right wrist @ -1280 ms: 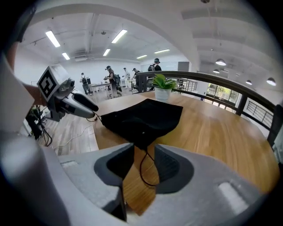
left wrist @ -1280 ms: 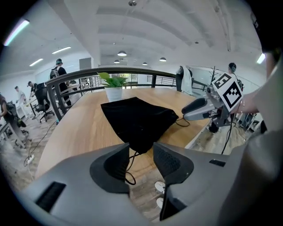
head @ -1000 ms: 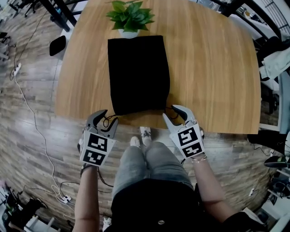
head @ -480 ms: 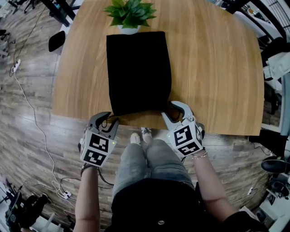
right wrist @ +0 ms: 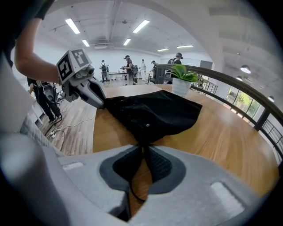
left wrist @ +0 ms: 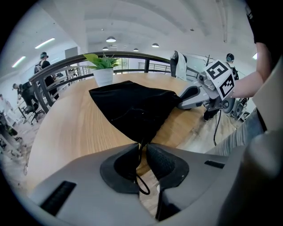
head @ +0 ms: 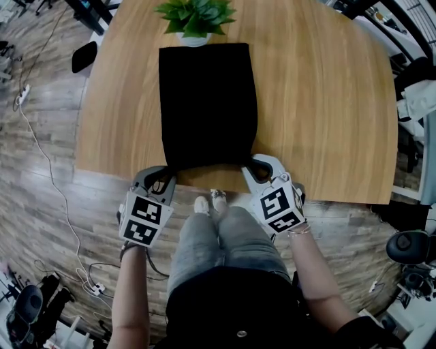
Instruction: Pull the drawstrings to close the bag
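Pinching is confirmed at both of your tools. The bag [head: 208, 102] is black and lies flat on the table [head: 320, 102]. Its mouth faces 6 o'clock, close to the near table edge. Its far end reaches the plant [head: 194, 17] at 12 o'clock.

Your left gripper [head: 162, 174] sits at the bag's 7 o'clock corner. Your right gripper [head: 251, 167] sits at its 5 o'clock corner. Both are over the table edge, and both point toward 12 o'clock and downward.

Left gripper view: the jaws have just been closing. The tips now meet on the left cord [left wrist: 138, 167]. It leaves the bag corner at 12 o'clock, passes between the pads [left wrist: 162, 162] and ends in a slack loop at 6 o'clock behind them. The bag cloth comes right up to the tips but is not between them.

Right gripper view: the jaws have just been closing here too. The tips are clamped on the right cord [right wrist: 130, 189]. It runs from the bag corner at 12 o'clock, down between the fingers [right wrist: 159, 165], and trails toward 7 o'clock. The bag corner rises to a peak at the tips, with the cloth touching them from the far side.
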Action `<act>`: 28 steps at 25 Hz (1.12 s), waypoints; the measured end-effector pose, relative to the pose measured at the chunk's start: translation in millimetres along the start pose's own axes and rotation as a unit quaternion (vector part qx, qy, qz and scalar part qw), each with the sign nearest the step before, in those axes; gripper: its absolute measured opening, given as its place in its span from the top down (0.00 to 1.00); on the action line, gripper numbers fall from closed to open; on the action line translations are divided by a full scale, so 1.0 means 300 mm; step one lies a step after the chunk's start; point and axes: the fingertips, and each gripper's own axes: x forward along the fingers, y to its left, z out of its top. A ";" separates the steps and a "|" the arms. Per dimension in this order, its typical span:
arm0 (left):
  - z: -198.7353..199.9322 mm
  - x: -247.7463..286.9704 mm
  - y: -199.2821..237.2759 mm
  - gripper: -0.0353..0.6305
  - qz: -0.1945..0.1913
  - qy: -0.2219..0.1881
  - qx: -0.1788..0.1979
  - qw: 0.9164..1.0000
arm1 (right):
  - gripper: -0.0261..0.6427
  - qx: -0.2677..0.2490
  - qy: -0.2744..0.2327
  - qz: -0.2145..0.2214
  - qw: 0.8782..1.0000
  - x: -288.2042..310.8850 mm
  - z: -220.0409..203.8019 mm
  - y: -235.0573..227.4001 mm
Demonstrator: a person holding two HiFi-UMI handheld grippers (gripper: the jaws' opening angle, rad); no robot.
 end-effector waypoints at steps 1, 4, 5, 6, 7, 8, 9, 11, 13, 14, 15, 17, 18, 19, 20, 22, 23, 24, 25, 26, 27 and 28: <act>-0.001 0.000 0.000 0.85 0.000 -0.001 -0.001 1.000 | 0.91 0.010 -0.003 0.004 1.000 0.001 -0.001 -0.001; -0.002 0.000 0.007 0.87 0.004 -0.006 -0.011 1.000 | 0.91 0.051 -0.012 0.020 0.998 0.010 -0.005 -0.004; -0.003 0.000 0.009 0.88 0.006 -0.006 -0.016 1.000 | 0.93 0.060 -0.012 0.019 0.998 0.011 -0.006 -0.007; -0.004 -0.001 0.011 0.89 0.009 -0.005 -0.021 1.000 | 0.94 0.064 -0.011 0.018 0.998 0.010 -0.007 -0.010; -0.005 -0.002 0.010 0.91 0.011 -0.003 -0.025 1.000 | 0.95 0.064 -0.008 0.016 0.998 0.009 -0.008 -0.010; -0.006 -0.002 0.008 0.91 0.011 0.000 -0.028 1.000 | 0.95 0.064 -0.004 0.014 0.998 0.007 -0.009 -0.009; -0.006 -0.003 0.004 0.91 0.011 0.001 -0.028 1.000 | 0.95 0.062 0.000 0.011 0.998 0.003 -0.010 -0.009; -0.002 -0.006 -0.003 0.91 0.010 0.001 -0.027 1.000 | 0.95 0.058 0.004 0.003 0.998 -0.012 -0.010 -0.011; 0.004 -0.014 -0.006 0.91 0.012 -0.005 -0.026 1.000 | 0.95 0.053 0.000 -0.006 0.999 -0.032 -0.005 -0.013; 0.008 -0.019 -0.006 0.91 0.013 -0.009 -0.026 1.000 | 0.95 0.049 -0.002 -0.010 0.999 -0.042 -0.002 -0.012; 0.010 -0.026 -0.008 0.91 0.015 -0.013 -0.026 0.999 | 0.95 0.044 -0.002 -0.014 0.999 -0.051 0.000 -0.010; 0.013 -0.037 -0.015 0.92 0.016 -0.018 -0.025 0.999 | 0.95 0.031 0.002 -0.022 0.999 -0.072 -0.002 -0.007; 0.015 -0.043 -0.019 0.92 0.016 -0.020 -0.025 0.999 | 0.95 0.028 0.004 -0.025 0.999 -0.081 -0.003 -0.004; 0.016 -0.049 -0.022 0.92 0.016 -0.022 -0.024 0.999 | 0.95 0.024 0.006 -0.028 0.999 -0.089 -0.005 -0.002; 0.017 -0.055 -0.024 0.92 0.016 -0.023 -0.023 0.999 | 0.95 0.019 0.010 -0.028 0.999 -0.097 -0.008 0.001; 0.016 -0.066 -0.030 0.92 0.014 -0.024 -0.022 0.999 | 0.95 0.008 0.015 -0.019 1.000 -0.108 -0.016 0.018; 0.013 -0.070 -0.035 0.92 0.012 -0.023 -0.021 0.999 | 0.95 0.005 0.016 -0.011 1.000 -0.112 -0.022 0.029; 0.007 -0.072 -0.040 0.92 0.008 -0.021 -0.021 1.000 | 0.95 0.003 0.017 -0.004 1.000 -0.113 -0.029 0.038; 0.000 -0.071 -0.046 0.92 0.004 -0.017 -0.020 1.000 | 0.94 0.002 0.019 0.001 1.000 -0.113 -0.037 0.046; -0.008 -0.069 -0.051 0.92 -0.001 -0.012 -0.019 1.000 | 0.94 0.003 0.021 0.005 1.000 -0.111 -0.045 0.052; -0.016 -0.066 -0.057 0.92 -0.004 -0.008 -0.020 1.000 | 0.94 0.004 0.023 0.008 1.000 -0.108 -0.053 0.058; -0.022 -0.063 -0.064 0.92 -0.007 -0.005 -0.022 1.000 | 0.94 0.006 0.024 0.013 1.000 -0.106 -0.061 0.066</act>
